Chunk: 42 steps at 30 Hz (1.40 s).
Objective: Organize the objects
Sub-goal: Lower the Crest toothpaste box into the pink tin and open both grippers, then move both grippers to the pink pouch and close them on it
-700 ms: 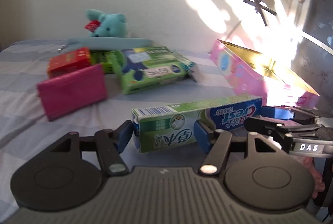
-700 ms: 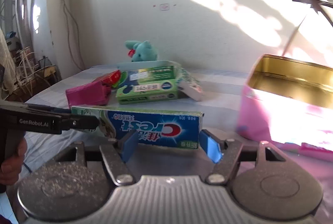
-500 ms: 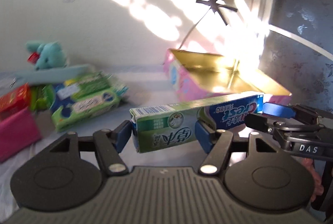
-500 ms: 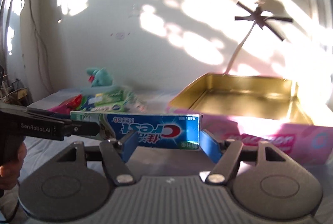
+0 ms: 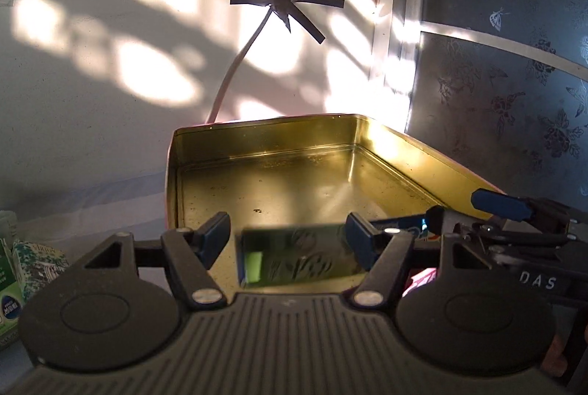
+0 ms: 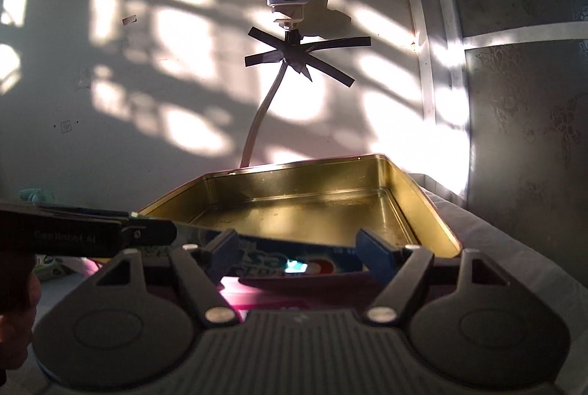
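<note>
Gold-lined tin (image 5: pixel 294 171) awaits: toothpaste box (image 5: pixel 294 259), mid-frame, lies between both grippers' spread jaws, likely just released; next, withdraw.

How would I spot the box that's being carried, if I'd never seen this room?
Find the black tape cross on the sunlit wall, then drop to the open gold-lined tin below it. At the tin's near edge a long toothpaste box hangs between two pairs of blue-tipped fingers. It is the only thing off the ground, green at one end and blue at the other.
</note>
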### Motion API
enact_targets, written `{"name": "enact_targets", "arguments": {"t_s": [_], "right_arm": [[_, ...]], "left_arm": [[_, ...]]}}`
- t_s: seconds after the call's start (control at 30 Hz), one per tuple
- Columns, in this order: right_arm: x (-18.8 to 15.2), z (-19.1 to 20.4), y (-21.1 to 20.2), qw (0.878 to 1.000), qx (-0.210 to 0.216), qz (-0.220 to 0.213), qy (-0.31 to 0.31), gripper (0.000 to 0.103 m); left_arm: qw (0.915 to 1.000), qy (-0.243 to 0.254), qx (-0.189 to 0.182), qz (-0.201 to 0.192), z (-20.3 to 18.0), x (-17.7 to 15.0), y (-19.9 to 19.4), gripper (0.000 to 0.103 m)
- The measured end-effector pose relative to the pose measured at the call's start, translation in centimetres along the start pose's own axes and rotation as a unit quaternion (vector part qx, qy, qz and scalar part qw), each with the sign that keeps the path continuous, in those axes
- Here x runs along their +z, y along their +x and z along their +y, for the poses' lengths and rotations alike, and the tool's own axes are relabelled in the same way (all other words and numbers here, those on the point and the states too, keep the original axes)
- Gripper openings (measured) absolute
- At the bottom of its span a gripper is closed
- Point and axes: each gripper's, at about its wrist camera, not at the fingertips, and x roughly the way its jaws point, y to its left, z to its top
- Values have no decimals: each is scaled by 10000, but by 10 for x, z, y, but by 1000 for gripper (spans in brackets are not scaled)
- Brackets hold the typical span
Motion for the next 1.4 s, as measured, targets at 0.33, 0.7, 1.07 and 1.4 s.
{"name": "enact_targets", "arguments": {"t_s": [0.33, 0.7, 1.07, 1.4], "right_arm": [[-4, 27, -41, 9955, 473, -821, -30, 66], [-35, 89, -49, 9912, 1306, 210, 48, 56], [-42, 113, -54, 9894, 1267, 702, 132, 58], [-51, 180, -33, 9703, 1971, 1321, -475, 58]], "left_arm": [[9991, 144, 76, -381, -1, -15, -58, 72], [9905, -531, 1158, 512, 52, -66, -109, 72], [9797, -603, 1667, 933, 75, -92, -114, 72], [9684, -679, 2301, 675, 122, -104, -160, 73]]}}
